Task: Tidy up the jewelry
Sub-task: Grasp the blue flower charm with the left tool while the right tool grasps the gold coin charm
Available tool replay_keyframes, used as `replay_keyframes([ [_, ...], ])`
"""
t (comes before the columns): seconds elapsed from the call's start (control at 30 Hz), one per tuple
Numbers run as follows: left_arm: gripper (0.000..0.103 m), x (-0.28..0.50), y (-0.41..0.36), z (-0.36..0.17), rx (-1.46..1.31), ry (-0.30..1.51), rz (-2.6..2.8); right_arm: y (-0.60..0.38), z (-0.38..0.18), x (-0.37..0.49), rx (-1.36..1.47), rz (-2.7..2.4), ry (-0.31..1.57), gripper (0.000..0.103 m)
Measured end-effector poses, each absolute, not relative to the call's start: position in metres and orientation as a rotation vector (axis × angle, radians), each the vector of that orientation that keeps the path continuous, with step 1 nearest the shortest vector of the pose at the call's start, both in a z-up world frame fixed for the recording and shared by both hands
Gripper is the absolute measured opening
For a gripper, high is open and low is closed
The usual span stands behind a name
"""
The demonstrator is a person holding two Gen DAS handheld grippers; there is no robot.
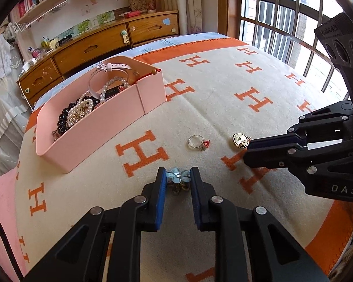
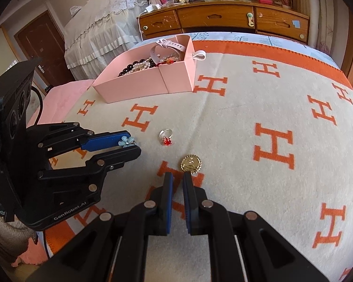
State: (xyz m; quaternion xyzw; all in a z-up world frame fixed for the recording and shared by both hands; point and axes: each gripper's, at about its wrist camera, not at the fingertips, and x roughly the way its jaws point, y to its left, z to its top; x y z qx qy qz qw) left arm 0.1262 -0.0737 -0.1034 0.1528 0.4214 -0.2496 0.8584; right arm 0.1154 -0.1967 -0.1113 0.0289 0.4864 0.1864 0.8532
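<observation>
A pale blue flower-shaped brooch (image 1: pixel 178 175) lies flat on the cream blanket, pinched between 2 blue pads. Just beyond it rests a silver ring with a red stone (image 1: pixel 198 142), and beside that a round gold brooch (image 1: pixel 240 140). A pink rectangular box (image 1: pixel 101 127) nearby holds pearl and dark bead strands.

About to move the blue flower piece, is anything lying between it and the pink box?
Nothing visible. The blue flower piece sits between the left gripper jaws, and only bare blanket lies up to the pink box. The ring lies off to the side.
</observation>
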Motion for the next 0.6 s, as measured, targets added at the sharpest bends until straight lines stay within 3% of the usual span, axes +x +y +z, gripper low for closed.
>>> replay_keyframes([
  [0.33,0.018,0.126,-0.034,-0.102,0.102,0.944,-0.421,-0.197,-0.109,0.117,0.010,0.312,1.020,0.011],
  [0.47,0.018,0.126,-0.023,-0.104,0.043,0.959,-0.411,-0.185,-0.108,0.118,-0.034,0.295,1.005,0.037],
  [0.6,0.018,0.125,-0.015,-0.105,0.008,0.960,-0.409,-0.173,-0.110,0.119,-0.099,0.250,0.986,0.040],
])
